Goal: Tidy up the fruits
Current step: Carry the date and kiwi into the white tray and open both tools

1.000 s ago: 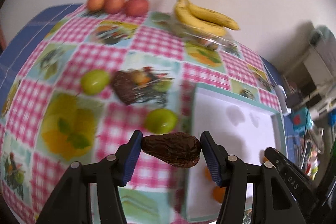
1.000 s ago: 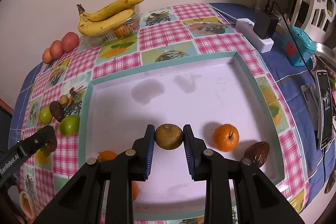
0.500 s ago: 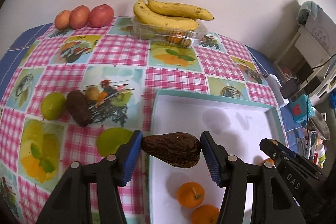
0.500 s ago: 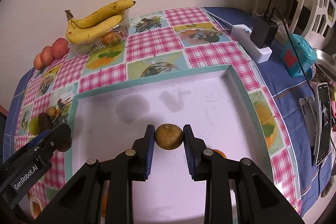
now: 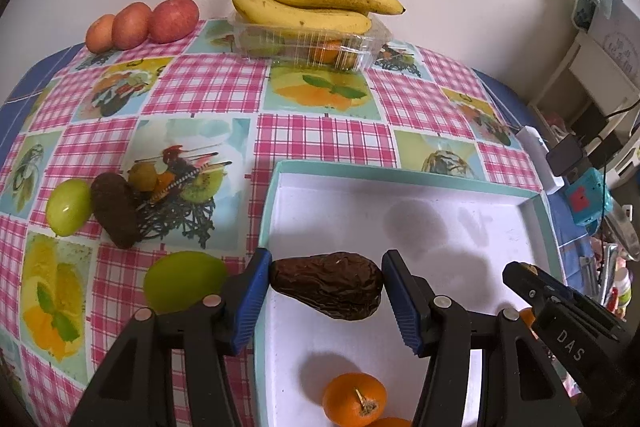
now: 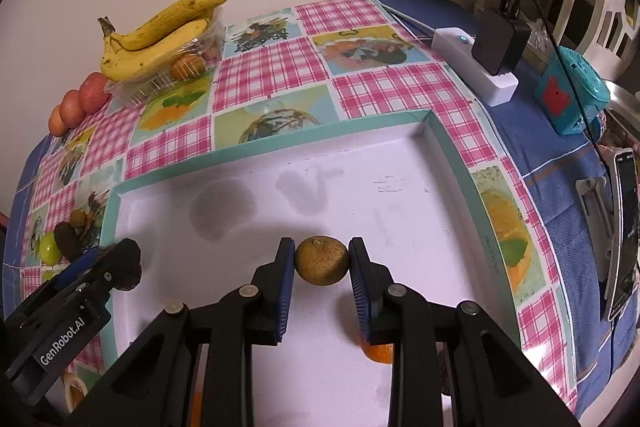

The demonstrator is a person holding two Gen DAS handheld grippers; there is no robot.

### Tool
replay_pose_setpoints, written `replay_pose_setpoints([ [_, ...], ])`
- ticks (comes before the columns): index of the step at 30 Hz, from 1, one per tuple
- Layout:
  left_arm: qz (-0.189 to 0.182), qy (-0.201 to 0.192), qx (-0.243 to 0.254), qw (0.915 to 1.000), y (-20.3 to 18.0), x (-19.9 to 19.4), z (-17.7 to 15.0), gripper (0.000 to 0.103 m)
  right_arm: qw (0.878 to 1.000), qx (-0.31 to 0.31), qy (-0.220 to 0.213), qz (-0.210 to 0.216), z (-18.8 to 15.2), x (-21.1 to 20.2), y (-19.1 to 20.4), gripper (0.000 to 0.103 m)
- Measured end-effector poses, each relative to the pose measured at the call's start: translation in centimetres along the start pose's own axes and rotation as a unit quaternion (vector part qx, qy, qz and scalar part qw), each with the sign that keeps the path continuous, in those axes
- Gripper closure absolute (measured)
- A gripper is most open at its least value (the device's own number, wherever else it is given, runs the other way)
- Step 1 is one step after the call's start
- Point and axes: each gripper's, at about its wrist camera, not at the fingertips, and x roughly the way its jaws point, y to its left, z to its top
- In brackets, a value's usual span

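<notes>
The left gripper (image 5: pixel 325 285) is clamped on a wrinkled dark avocado (image 5: pixel 328 285) above the white tray's (image 5: pixel 460 187) left edge. The right gripper (image 6: pixel 321 267) pinches a brownish round fruit (image 6: pixel 321 260) over the tray's middle. An orange (image 5: pixel 354 403) lies in the tray; bananas (image 5: pixel 308 5) sit on a clear box beyond the tray on the desk (image 5: pixel 320 131).

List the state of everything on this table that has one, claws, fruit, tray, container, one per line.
Left claw: shut on the dark avocado, held above the tray.
Right claw: shut on the brown round fruit.
Tray: holds oranges; mostly bare.
Orange: lying in the tray.
Plastic container: closed, bananas on top.
Charger: plugged into the power strip.
</notes>
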Motion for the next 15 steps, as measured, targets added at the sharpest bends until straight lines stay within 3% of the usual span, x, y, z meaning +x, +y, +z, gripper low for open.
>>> replay_pose_setpoints([
  [15,0.007,0.012,0.007,0.9999,-0.1,0.9,-0.3,0.043,0.999,0.016,0.030,-0.004,-1.0,2.0,-0.6,0.074],
])
